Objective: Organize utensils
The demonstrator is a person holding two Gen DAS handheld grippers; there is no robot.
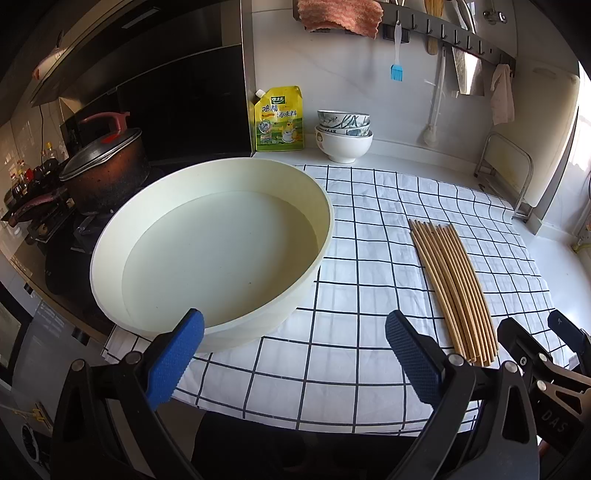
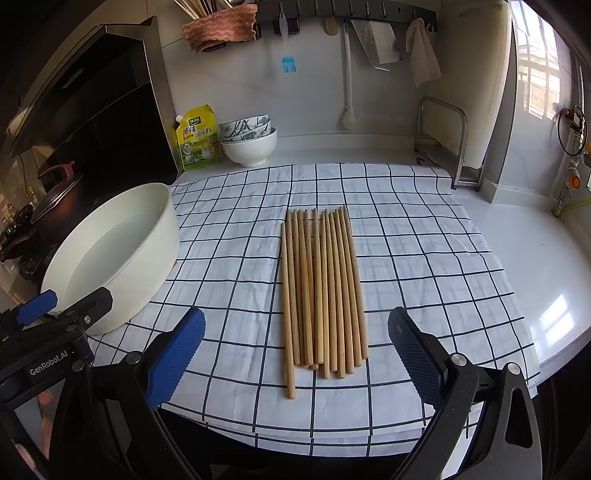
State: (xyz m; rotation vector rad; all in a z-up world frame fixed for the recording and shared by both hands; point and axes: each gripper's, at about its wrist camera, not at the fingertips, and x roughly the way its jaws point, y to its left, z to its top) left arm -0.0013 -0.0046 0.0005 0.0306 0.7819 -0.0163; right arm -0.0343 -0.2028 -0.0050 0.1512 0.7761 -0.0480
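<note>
Several wooden chopsticks lie side by side in a neat row on a white checked cloth; they also show in the left wrist view. A cream basin holding water sits on the cloth's left side, also in the right wrist view. My left gripper is open and empty, in front of the basin's near rim. My right gripper is open and empty, just in front of the chopsticks' near ends.
A yellow seasoning pouch and stacked bowls stand by the back wall. A pot sits on the stove at the left. A metal rack stands at the back right. Utensils hang from a wall rail.
</note>
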